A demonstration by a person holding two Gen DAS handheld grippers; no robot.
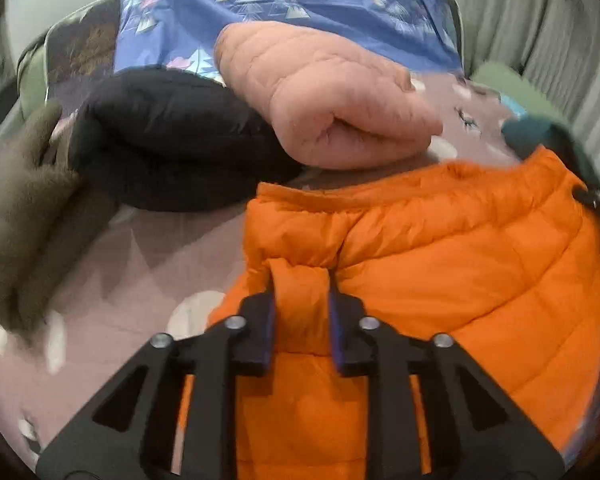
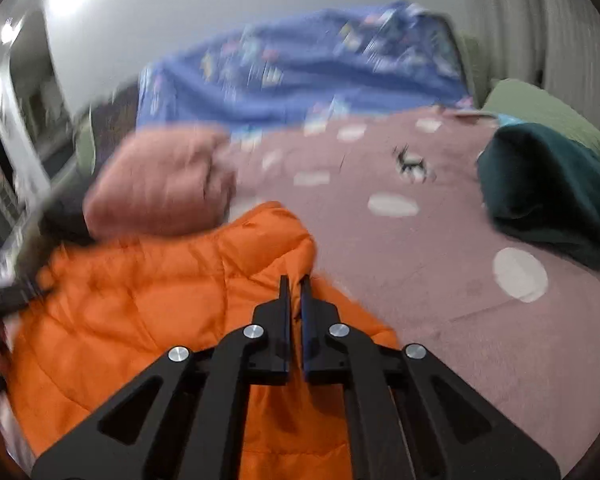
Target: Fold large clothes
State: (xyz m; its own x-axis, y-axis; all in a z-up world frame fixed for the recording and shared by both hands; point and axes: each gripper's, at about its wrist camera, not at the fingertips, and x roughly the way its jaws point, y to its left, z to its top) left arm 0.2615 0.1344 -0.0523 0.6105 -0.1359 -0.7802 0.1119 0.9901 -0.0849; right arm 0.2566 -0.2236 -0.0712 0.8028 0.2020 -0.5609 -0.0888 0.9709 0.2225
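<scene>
Now both sets of fingers pinched on the orange jacket (image 1: 440,240): left fingers (image 1: 336,320) around a puffy fold, right fingers (image 2: 306,312) at its edge.

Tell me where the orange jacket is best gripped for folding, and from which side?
Probably at its near corners, coming from the near edge. The left gripper already pinches a raised fold of the orange jacket there; the right gripper is shut at its right edge.
</scene>
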